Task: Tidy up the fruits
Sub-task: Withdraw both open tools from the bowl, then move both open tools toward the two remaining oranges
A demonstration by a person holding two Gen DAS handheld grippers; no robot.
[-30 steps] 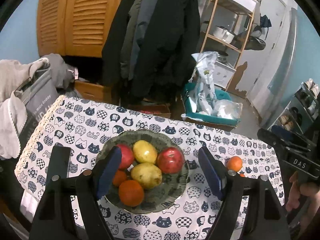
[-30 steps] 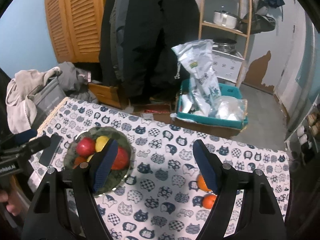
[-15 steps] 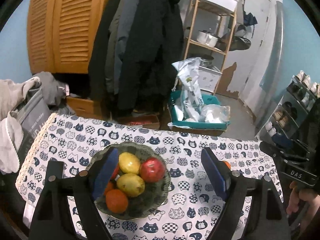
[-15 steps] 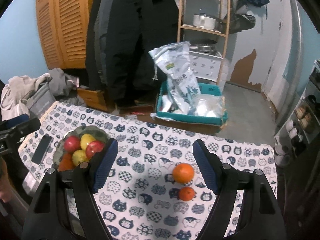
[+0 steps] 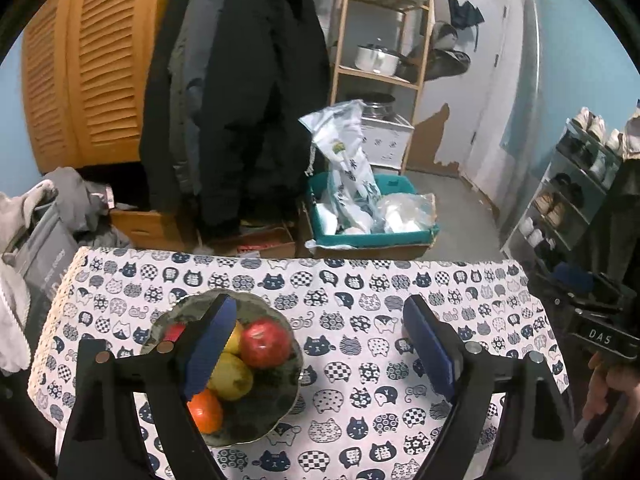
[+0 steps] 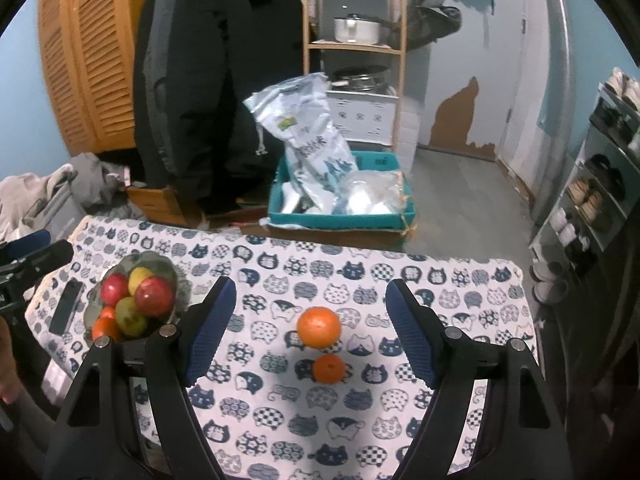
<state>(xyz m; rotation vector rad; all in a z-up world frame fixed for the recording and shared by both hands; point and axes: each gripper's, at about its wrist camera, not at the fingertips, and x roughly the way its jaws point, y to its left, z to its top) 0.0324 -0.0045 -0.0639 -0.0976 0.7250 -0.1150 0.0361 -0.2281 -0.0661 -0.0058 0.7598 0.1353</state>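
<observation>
Right wrist view: right gripper (image 6: 308,332) held above the cat-print tablecloth (image 6: 460,280), jaws wide apart, nothing between the pads. Two loose fruits lie on the cloth framed between the fingers: a larger orange (image 6: 319,327) and, just in front of it and touching or nearly so, a smaller orange (image 6: 329,368). Glass bowl (image 6: 160,266) sits well off toward the left edge of the table, already loaded with red apples, yellow-green pears and small oranges. Dark phone (image 6: 66,307) lies flat beside the bowl.

Left wrist view: left gripper (image 5: 320,352) hangs over the bowl's right side, jaws just been opening, empty; no fruit between the pads. Red apple (image 5: 265,343) on top of the pile, a pear (image 5: 232,376) and an orange (image 5: 205,415) below it.

Step in hand, as I judge it: the left side looks finished at the bowl; the right side is lining up on the two strays. Next move calls for lowering the right gripper over one orange, probably the larger, centring it between the pads, then closing gently. Round fruit may roll or nudge its neighbour.
</observation>
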